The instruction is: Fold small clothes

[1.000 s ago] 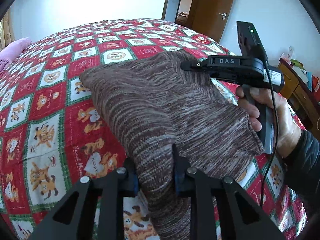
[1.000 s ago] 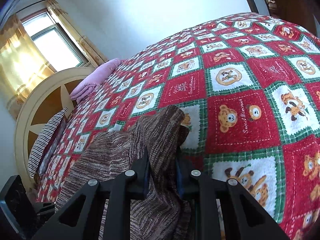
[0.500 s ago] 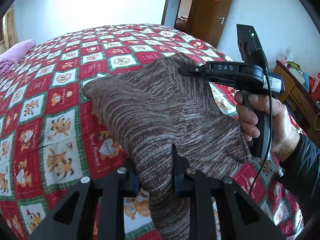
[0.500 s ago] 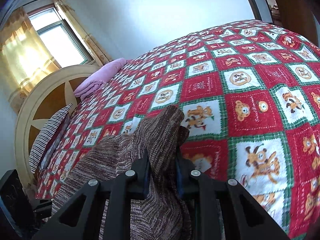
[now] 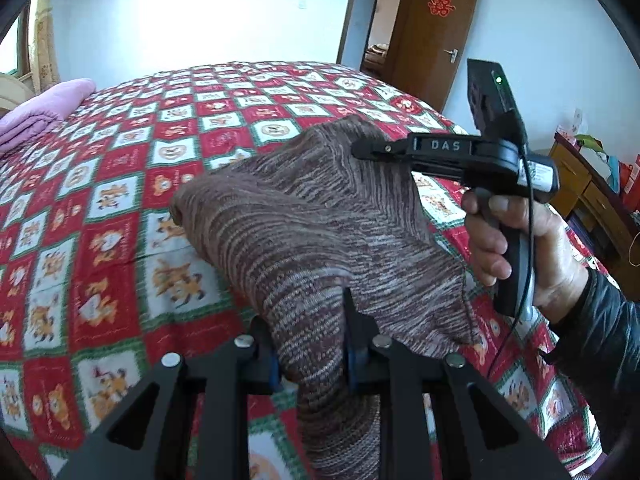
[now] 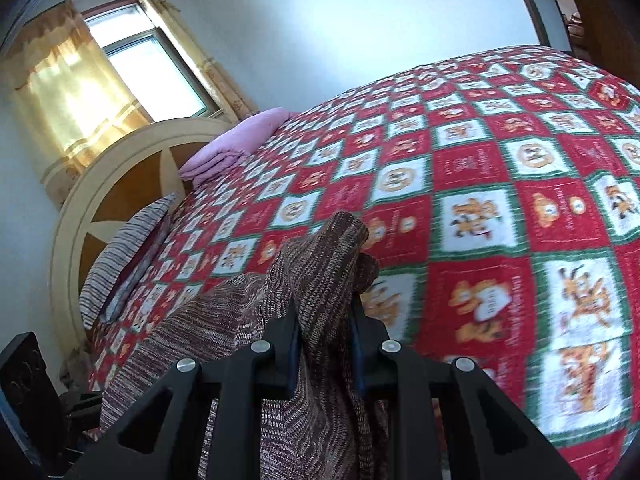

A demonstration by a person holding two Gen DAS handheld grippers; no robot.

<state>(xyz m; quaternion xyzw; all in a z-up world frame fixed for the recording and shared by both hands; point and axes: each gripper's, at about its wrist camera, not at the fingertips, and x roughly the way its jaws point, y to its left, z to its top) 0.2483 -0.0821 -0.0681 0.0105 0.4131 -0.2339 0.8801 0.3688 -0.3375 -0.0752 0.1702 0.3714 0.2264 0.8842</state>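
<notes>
reading "das" on right claw [image 5: 362, 148]

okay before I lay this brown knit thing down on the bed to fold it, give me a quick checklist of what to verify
1. Left gripper clamped on the brown knit garment: ok.
2. Right gripper clamped on the garment: ok.
3. Garment lifted off the quilt: cannot tell; the far fold may touch it.
4. Fabric spread flat between the grippers: not ok, it sags and bunches.
5. Quilt ahead free of other items: ok; the pink blanket lies far off by the headboard.
</notes>
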